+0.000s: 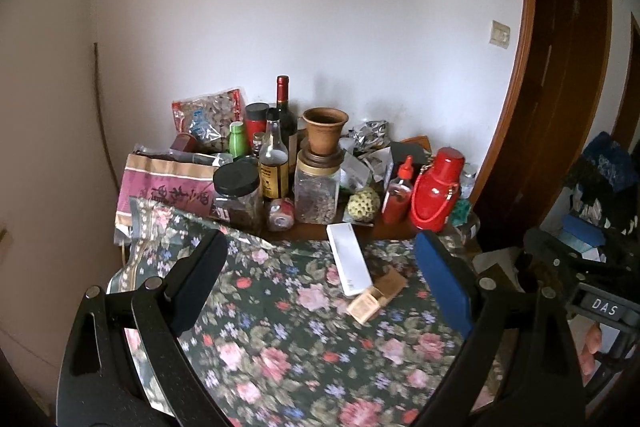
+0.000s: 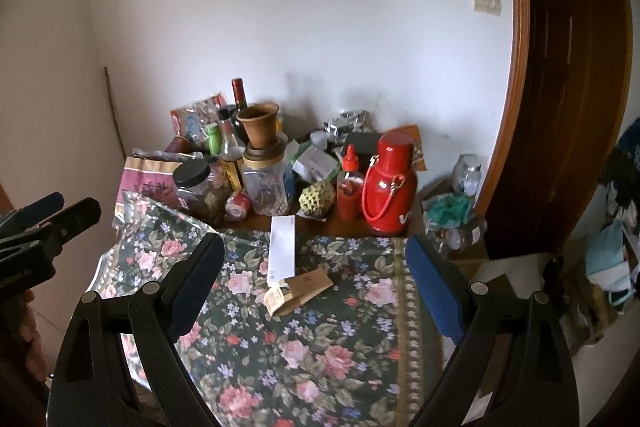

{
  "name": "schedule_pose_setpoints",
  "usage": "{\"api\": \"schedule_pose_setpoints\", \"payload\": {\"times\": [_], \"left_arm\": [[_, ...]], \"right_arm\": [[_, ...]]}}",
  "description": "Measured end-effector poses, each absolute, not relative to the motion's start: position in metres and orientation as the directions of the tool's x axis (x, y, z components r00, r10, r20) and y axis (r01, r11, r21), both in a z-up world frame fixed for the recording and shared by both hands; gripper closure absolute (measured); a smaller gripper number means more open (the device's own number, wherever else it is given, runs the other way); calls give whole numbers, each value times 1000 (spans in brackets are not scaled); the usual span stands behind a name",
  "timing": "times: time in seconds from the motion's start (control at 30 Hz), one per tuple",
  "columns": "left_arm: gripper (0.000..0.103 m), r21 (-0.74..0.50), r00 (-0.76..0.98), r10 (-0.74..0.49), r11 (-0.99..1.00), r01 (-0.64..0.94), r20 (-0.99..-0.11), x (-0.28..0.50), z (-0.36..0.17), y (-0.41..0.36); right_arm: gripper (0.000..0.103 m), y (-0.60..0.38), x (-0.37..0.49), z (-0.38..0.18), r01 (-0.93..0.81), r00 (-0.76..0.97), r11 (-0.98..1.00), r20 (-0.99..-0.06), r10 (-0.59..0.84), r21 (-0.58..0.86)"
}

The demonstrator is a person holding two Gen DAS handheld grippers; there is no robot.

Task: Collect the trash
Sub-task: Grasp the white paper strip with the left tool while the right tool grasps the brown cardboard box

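A flat white box (image 1: 347,259) (image 2: 282,247) and a small brown cardboard packet (image 1: 378,295) (image 2: 300,291) lie together on the floral tablecloth (image 1: 304,347) (image 2: 320,347). My left gripper (image 1: 320,271) hovers over the cloth just short of them, open with nothing between its fingers. My right gripper (image 2: 316,283) stands open the same way, the packet lying ahead of its gap. In the right wrist view the left gripper (image 2: 74,209) shows at the left edge. The right gripper's dark body (image 1: 560,267) shows at the right of the left wrist view.
Clutter fills the back of the table against the wall: a wine bottle (image 1: 283,107), a clay pot (image 1: 325,131) on a jar, a black-lidded jar (image 1: 236,195), a red sauce bottle (image 1: 398,191), a red flask (image 1: 438,191), a pink bag (image 1: 172,183). A wooden door frame (image 1: 520,67) stands right.
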State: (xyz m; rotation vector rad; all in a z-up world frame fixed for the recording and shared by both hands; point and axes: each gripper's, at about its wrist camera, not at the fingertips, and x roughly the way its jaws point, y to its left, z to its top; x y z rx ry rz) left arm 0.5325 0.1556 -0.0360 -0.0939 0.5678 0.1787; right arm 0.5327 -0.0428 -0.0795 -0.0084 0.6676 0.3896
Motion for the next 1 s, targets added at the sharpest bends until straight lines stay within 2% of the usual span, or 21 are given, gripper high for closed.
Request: {"api": "schedule_pose_setpoints", "payload": {"times": [0.2,0.37,0.57,0.73,0.83,1.0], "left_arm": [[8,-31,802,106,988,-153,-588,583,-54,209],[8,35,740,142,987,-158,-657,627,-96,249],[8,-46,638,82,982,-182,-766,665,-163,283],[8,-69,570,50,980,-186,-820,678,-206,286],[8,-59,537,45,983,-175,-843,681,-226,281],[8,-57,513,19,990,-132,-858,683,-244,258]], "right_arm": [[13,11,575,-115,-290,665,949,-687,295,127],[13,41,607,-165,-260,554,952,-782,287,165],[13,60,641,-250,-167,416,973,-883,217,160],[13,58,661,-308,-45,324,976,-921,214,211],[13,47,664,-320,33,321,969,-921,223,246],[14,29,657,-319,30,355,991,-928,114,134]]}}
